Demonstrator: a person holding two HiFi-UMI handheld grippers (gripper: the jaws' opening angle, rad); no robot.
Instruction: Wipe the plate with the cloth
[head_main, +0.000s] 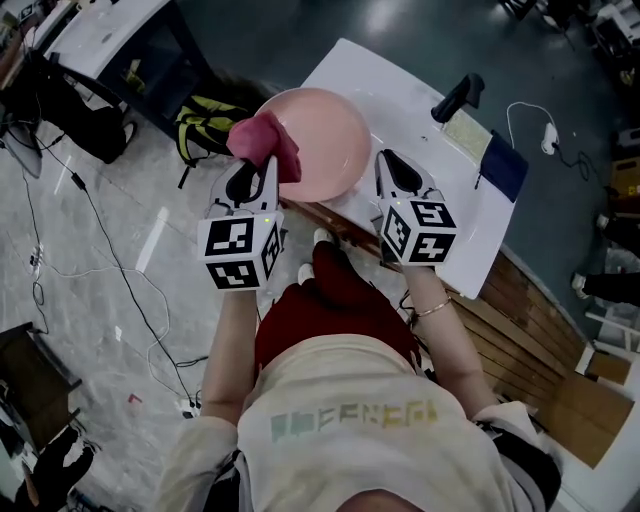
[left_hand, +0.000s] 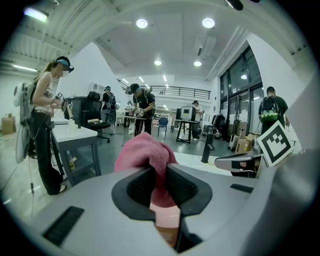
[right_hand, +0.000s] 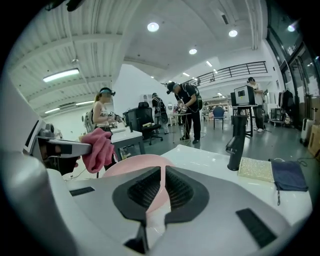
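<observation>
Left tongs (left_hand: 161, 175): clamped on the cloth (left_hand: 145, 150), a fold pinched between the pads.
Right tongs (right_hand: 161, 187): closed on the plate's (head_main: 325, 135) near rim, with the thin edge between the pads.
Plate: pale pink, round, smooth and shallow; lifted over the near left edge of the white tabletop (head_main: 400, 110).
Cloth: deep pink, fuzzy, bunched into a lump; sits at the plate's left rim, contact unclear.
Tabletop: also carries a black upright object (head_main: 458, 97) and a dark blue fabric piece (head_main: 503, 165).

one plate (head_main: 325, 150), one cloth (head_main: 262, 138), perhaps one sponge (head_main: 466, 136)
</observation>
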